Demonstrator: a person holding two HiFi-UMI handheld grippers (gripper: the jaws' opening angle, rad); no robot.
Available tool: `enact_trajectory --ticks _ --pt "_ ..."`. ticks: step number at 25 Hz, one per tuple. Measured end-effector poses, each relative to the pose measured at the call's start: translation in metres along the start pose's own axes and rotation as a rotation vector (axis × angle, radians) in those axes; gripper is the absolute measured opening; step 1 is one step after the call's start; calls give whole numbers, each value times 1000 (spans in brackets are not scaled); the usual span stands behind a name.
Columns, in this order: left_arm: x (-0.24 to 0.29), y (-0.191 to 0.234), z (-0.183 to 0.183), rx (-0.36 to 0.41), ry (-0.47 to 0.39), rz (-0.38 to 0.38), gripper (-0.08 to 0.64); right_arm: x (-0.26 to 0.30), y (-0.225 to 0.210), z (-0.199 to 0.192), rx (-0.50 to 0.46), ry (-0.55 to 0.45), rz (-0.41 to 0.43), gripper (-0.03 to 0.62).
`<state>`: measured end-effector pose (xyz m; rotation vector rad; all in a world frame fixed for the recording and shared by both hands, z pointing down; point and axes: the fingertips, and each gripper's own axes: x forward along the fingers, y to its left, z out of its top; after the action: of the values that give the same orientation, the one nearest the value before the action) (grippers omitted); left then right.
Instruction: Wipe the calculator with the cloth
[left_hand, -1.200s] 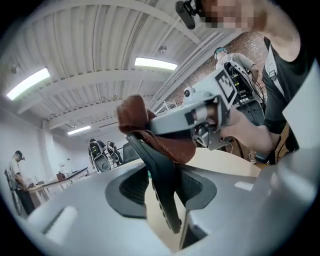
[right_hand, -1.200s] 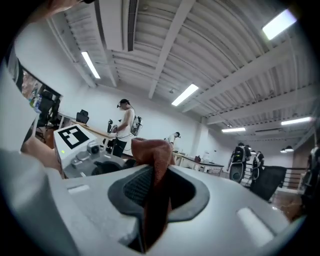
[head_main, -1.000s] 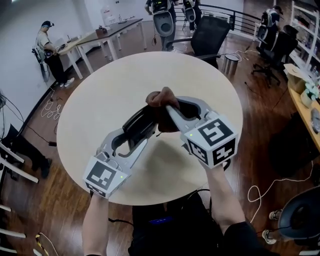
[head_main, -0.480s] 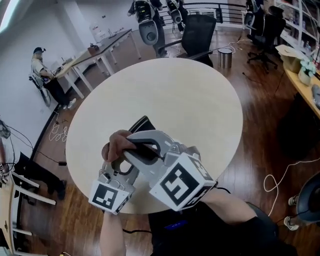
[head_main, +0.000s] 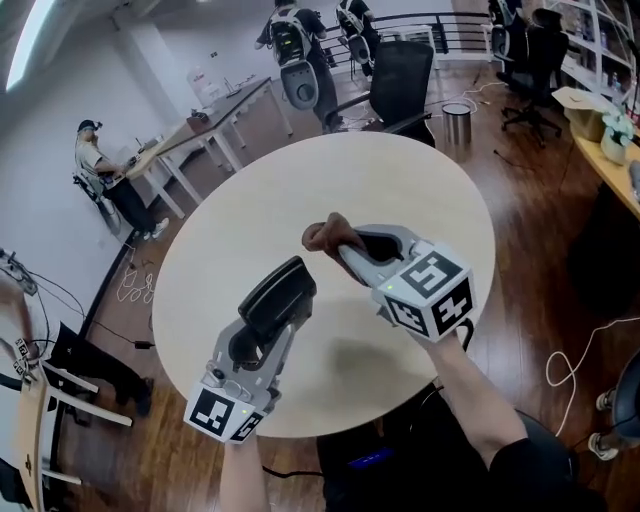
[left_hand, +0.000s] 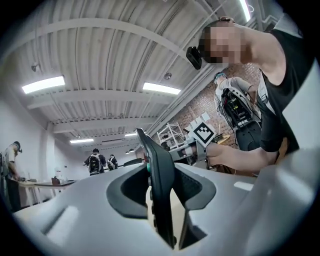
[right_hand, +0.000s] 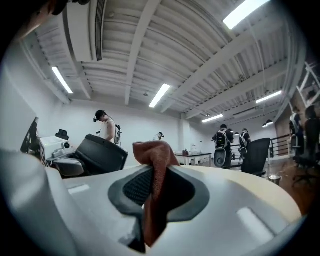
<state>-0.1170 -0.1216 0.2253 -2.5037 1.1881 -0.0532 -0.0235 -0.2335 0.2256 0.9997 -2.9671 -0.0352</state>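
My left gripper (head_main: 266, 326) is shut on the near end of a black calculator (head_main: 279, 291) and holds it above the round table (head_main: 400, 190). Its jaws have just been closing slightly on it. In the left gripper view the calculator (left_hand: 159, 165) stands edge-on between the pads. My right gripper (head_main: 346, 246) is shut on a bunched brown cloth (head_main: 328, 234), just right of and beyond the calculator's far end and apart from it. In the right gripper view the cloth (right_hand: 155, 155) hangs between the jaws, with the calculator (right_hand: 100, 152) at the left.
The pale table carries nothing else that I can see. Black office chairs (head_main: 400, 75) and a metal bin (head_main: 458, 118) stand beyond it. Long desks (head_main: 215, 115) with a person (head_main: 95, 155) lie at the back left. Cables trail on the wood floor (head_main: 570, 370).
Half a second ago the cloth lay against the calculator near my left gripper. It has since swung up and right, off the calculator. The left gripper has lifted a little.
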Motion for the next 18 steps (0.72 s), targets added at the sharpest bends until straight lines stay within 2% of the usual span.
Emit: enact_trajectory --ticks 3,7,9,10,14,18 --pt "-6 6 0 0 5 7 130 -9 52 33 -46 -93 96 67" --pt "2 -3 3 29 3 5 130 -23 141 65 -261 -137 287 67" --pt "3 -11 8 40 -19 -3 129 -26 152 64 -331 -134 286 67" --pt "1 -14 11 42 -31 -6 129 -25 146 62 -336 -138 265 67" --pt "-8 -12 16 24 -73 -6 129 -13 93 44 -189 -152 191 67" --pt "-18 -4 16 -48 -120 6 126 7 40 -7 -68 5 115 67"
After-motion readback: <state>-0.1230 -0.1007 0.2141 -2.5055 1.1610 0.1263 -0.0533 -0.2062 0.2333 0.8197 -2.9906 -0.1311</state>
